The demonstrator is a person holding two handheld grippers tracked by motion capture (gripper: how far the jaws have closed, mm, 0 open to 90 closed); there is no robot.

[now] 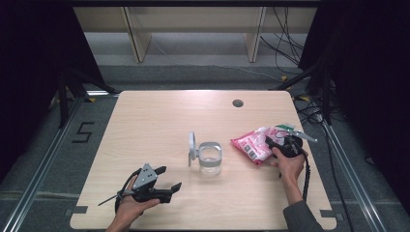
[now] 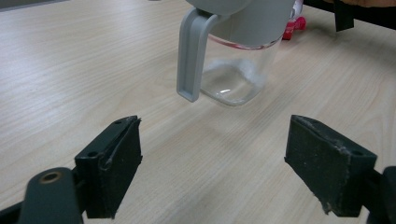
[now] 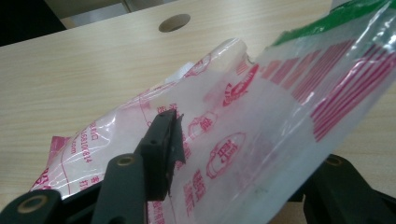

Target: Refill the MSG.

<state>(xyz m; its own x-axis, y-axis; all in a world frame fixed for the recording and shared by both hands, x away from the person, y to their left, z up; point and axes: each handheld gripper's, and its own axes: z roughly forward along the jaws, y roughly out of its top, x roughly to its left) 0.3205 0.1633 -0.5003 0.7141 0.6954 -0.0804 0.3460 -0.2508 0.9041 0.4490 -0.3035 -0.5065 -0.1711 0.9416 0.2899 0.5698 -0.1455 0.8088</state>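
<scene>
One plastic bag [image 1: 255,143], printed in pink and white with a green strip at its upper edge, lies on the right part of the wooden table [image 1: 145,125], its far end lifted off the surface. The right gripper [image 1: 282,144] is closed on the bag's right side; in the right gripper view the film [image 3: 261,121] passes between the two black jaws, one jaw pad pressed flat against the printed face and the other jaw seen dimly through the translucent plastic. The person's right hand [image 1: 290,166] holds this gripper from behind, with a black cable trailing back along the forearm. Just left of the bag, near the table's centre, stands a clear jar [image 1: 211,158] with a grey collar and a round hinged lid [image 1: 192,146] swung open and standing upright on its left side; bag and jar are near each other but apart. In the left gripper view the jar [image 2: 238,70] appears empty, with its grey lid arm hanging down in front. The left gripper [image 1: 170,178] rests near the table's front left, held in the left hand [image 1: 129,207], its jaws spread wide, holding nothing and aimed toward the jar. A small round hole [image 1: 237,103] marks the tabletop near the far edge.
</scene>
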